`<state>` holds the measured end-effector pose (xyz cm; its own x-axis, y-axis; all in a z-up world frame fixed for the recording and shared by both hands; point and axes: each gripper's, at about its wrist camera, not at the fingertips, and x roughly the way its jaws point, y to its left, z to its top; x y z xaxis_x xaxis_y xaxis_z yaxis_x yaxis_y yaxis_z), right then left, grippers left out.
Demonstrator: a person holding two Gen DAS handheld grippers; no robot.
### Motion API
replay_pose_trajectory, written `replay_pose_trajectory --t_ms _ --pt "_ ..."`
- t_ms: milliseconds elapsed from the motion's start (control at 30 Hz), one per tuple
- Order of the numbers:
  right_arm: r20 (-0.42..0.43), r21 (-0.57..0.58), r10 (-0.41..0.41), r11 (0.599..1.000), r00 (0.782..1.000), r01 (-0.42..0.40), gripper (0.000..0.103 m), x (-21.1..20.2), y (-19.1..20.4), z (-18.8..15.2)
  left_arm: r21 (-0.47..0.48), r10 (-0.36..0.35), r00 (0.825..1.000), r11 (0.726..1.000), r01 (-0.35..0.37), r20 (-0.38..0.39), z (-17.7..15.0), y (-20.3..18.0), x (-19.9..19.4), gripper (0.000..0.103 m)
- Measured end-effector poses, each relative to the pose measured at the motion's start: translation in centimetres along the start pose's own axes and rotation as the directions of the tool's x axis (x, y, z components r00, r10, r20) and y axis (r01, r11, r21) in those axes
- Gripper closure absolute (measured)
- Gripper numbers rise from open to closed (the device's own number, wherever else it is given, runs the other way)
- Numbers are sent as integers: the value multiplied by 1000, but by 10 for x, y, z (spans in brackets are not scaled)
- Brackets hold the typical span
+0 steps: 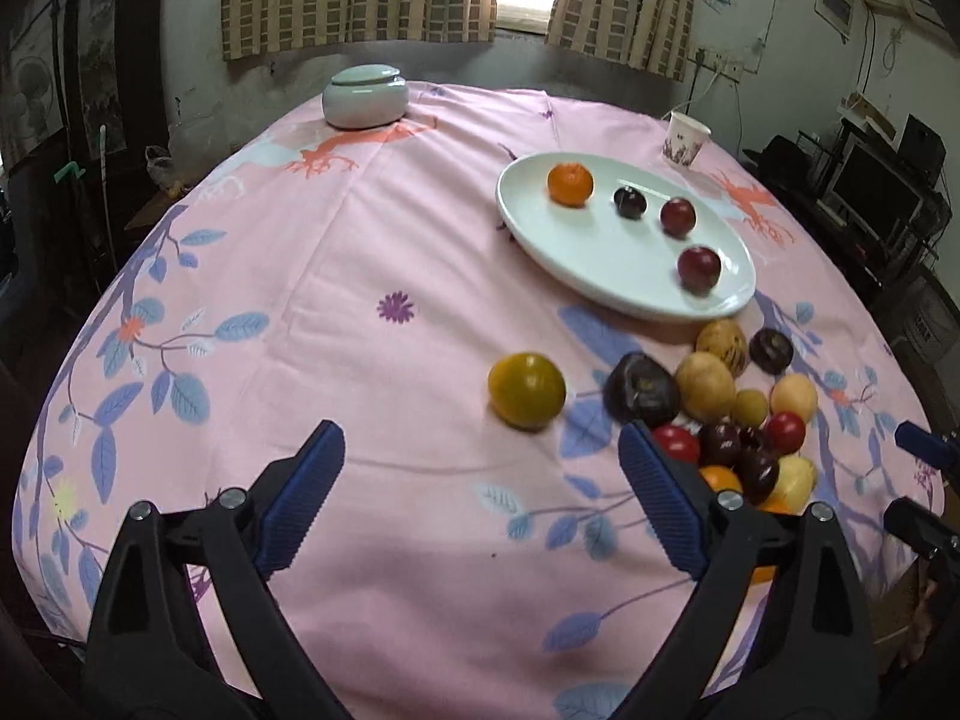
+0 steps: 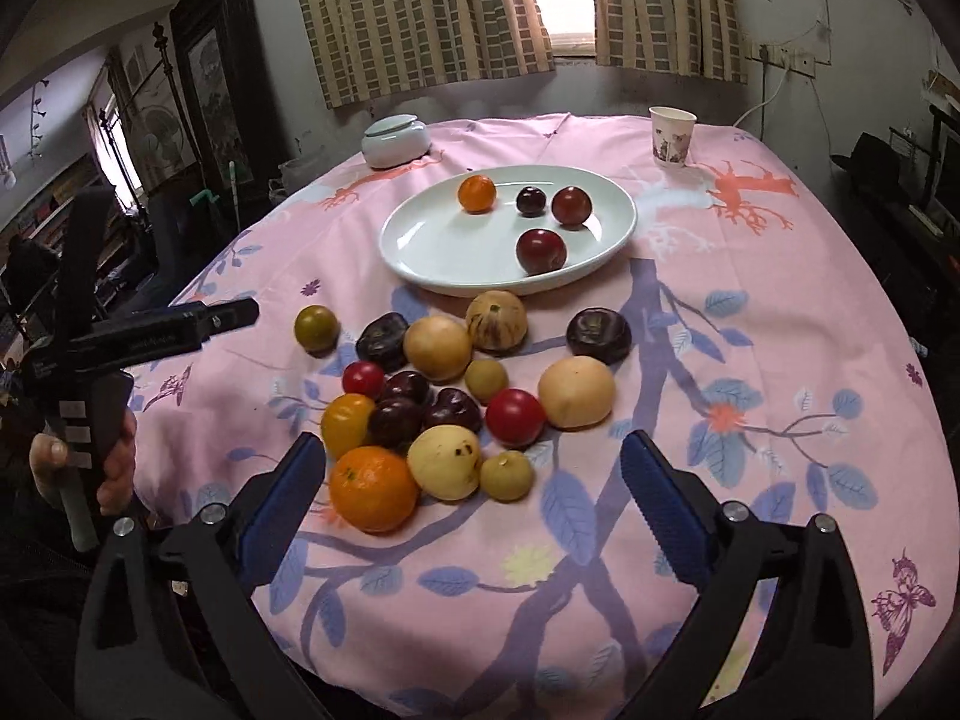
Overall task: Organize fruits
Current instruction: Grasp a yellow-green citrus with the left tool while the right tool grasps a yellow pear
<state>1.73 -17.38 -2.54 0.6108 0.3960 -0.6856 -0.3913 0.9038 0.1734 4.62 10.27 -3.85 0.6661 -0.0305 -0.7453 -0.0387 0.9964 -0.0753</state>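
Left wrist view: the left gripper hangs over the pink cloth with fingers spread wide and nothing between them. A green-yellow fruit lies alone just ahead, apart from the fruit pile to its right. Beyond, the plate holds an orange and three plums.

Right wrist view: the right gripper is also wide and empty, the pile just ahead of its tips. A big orange lies nearest its left finger. A cup and a lidded jar stand at the far edge.
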Motion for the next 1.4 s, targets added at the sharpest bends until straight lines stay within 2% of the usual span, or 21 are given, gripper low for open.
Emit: replay_pose_trajectory --t_ms 33,133,300,433,533,633,700,767,967,1100,1300,1400 --pt "-14 -1 9 1000 1000 -9 20 3 2 0 1 9 1000 1000 -9 -6 -4 3 0 9" --pt "-63 2 14 1000 998 -14 40 17 4 0 -40 1 1000 999 -2 -23 -10 15 -1 9" --pt "-106 33 -41 998 994 45 63 29 -4 -6 -115 -14 1000 993 11 -26 -20 37 -7 9" --pt "-136 39 -77 996 988 83 64 35 -14 -12 -119 -4 1000 993 0 -29 -22 42 -9 9" --pt "-175 49 -60 996 983 70 64 48 -19 -17 -118 -14 999 993 10 -34 -22 42 -8 9" --pt "-171 55 -60 996 983 71 64 58 -24 -15 -102 -17 999 995 12 -45 -21 36 -7 9" --pt "-186 62 -28 997 982 41 65 66 -26 -12 -98 -21 998 995 16 -55 -22 31 -6 9" --pt "-200 42 -38 998 979 48 72 74 -22 -11 -96 -25 998 995 19 -61 -22 29 -5 9" --pt "-174 32 -73 996 982 80 74 56 -19 -12 -81 -7 998 997 2 -62 -18 22 -1 9" --pt "-146 76 -68 994 987 79 74 38 -29 -15 -63 -2 998 998 -2 -69 -2 15 19 9" --pt "-161 149 -36 987 986 60 74 32 -45 -24 -42 -40 989 999 34 -142 11 -2 63 9" --pt "-150 162 -34 985 988 59 74 28 -47 -24 -41 -32 984 999 25 -174 13 -7 84 12"
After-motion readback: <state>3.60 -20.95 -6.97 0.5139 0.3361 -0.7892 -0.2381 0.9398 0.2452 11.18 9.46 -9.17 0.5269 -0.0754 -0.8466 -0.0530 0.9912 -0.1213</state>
